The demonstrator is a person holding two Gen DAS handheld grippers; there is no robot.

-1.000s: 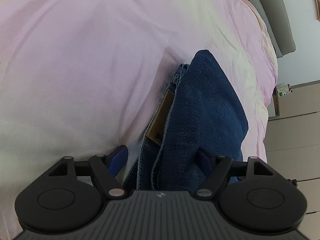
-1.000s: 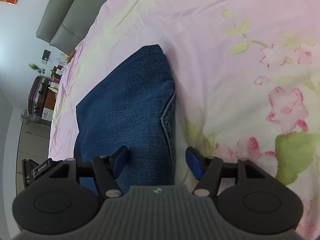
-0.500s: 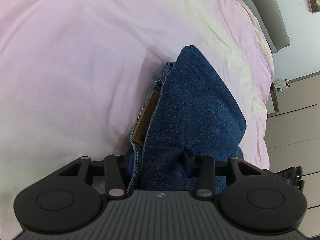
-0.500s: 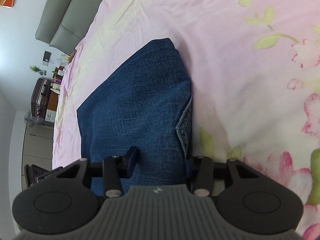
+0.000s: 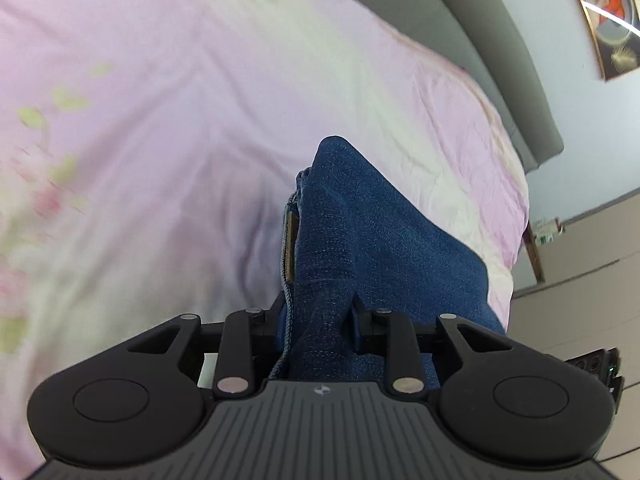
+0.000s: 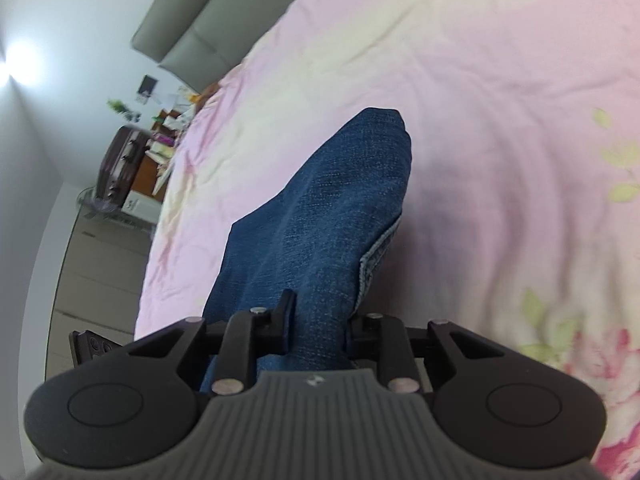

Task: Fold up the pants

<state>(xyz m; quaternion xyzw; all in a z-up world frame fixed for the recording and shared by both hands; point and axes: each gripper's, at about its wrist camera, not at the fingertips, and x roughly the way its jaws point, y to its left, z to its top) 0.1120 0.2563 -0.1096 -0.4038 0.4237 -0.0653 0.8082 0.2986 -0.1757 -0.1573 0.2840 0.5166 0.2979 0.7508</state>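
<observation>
Folded blue jeans point(image 5: 360, 224) lie on a pink floral bedsheet point(image 5: 160, 128), their near end lifted off it. My left gripper point(image 5: 318, 320) has its jaws closing on the near left corner of the jeans, with the denim bunched between the pads. A brown leather patch point(image 5: 291, 248) shows on the waistband edge. In the right wrist view, the jeans point(image 6: 332, 208) run away toward the headboard. My right gripper point(image 6: 318, 328) is closing on the near right corner, denim pinched between its pads.
A grey padded headboard point(image 5: 500, 40) stands at the far end of the bed. Beige drawers point(image 5: 592, 248) stand beside the bed in the left wrist view. A dark suitcase point(image 6: 122, 160) and a cluttered desk point(image 6: 168, 128) sit beyond the bed's far side.
Both grippers went from wide open around the jeans' near edge to pinched on the denim. Both then rose, lifting the near end of the jeans off the sheet.
</observation>
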